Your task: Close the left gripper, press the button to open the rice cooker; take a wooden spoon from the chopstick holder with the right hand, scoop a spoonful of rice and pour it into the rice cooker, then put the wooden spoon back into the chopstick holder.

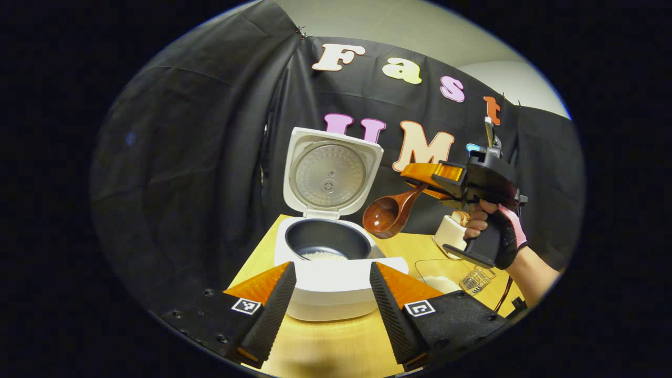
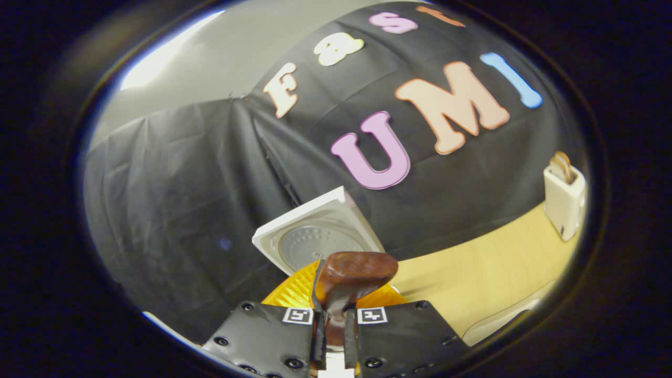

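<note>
Black cloth walls back a pale wooden table point(image 1: 336, 341), where a white rice cooker point(image 1: 336, 283) stands with its lid point(image 1: 331, 170) up and some rice in its dark pot. Above the pot's right rim hangs a glossy brown wooden spoon point(image 1: 391, 212), light, rigid and probably slick with lacquer, so the handle near its end is the sensible place to hold. The right gripper point(image 2: 332, 328) has it there, fingers clamped on the handle. The left gripper point(image 1: 332, 299) rests parted, empty, before the cooker. A white chopstick holder point(image 2: 564, 202) stands towards the table's far right edge.
</note>
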